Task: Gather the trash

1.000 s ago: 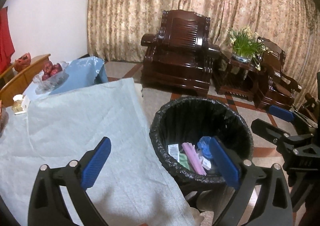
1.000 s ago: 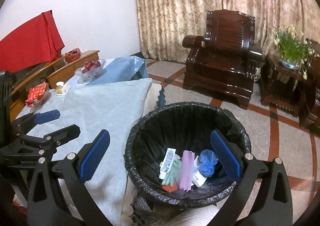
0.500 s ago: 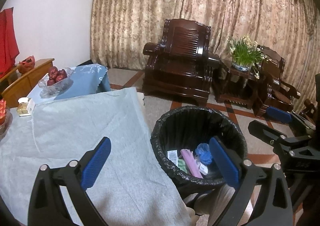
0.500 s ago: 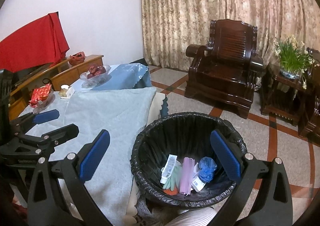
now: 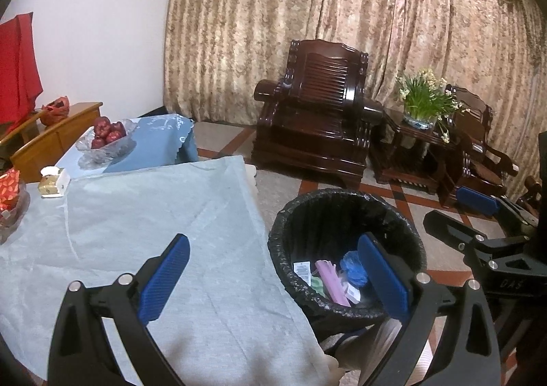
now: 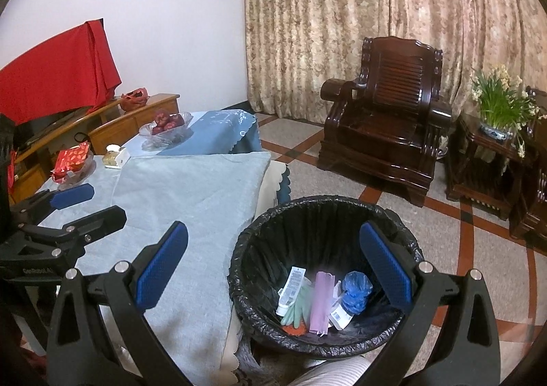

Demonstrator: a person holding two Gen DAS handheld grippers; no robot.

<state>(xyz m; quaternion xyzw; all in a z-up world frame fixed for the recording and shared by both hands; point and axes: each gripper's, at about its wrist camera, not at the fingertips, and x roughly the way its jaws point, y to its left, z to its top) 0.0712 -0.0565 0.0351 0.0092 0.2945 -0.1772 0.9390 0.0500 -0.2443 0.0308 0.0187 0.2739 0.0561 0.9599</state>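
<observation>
**Trash in the bin, both grippers spread and empty**

The trash bin (image 6: 324,269), lined with a black bag, stands on the tiled floor (image 6: 461,235) just off the table's near right edge. At its bottom lie a pink wrapper (image 6: 321,300), a white tube (image 6: 290,290), a crumpled blue bag (image 6: 355,288), a pale green glove (image 6: 295,309) and a small white tag (image 6: 338,314), all touching or overlapping in one heap.

The right gripper (image 6: 273,263) hangs above the bin's left rim, jaws wide apart with nothing between them. The left gripper (image 5: 273,269) hangs over the table's right edge beside the bin, likewise spread wide and empty. Each shows at the edge of the other's view, well apart.

The table's grey cloth (image 5: 154,215) is bare across its middle and near edge. Along the far left edge sit a small box (image 5: 51,181) and a red packet (image 5: 8,186) in a dish; a glass bowl of red fruit (image 5: 107,138) stands on a blue cloth (image 5: 160,136) at the far end.

Beyond the bin the floor lies open up to a dark wooden armchair (image 6: 386,133) and a side table with a flowering plant (image 6: 495,105) before the curtain (image 6: 342,10).
</observation>
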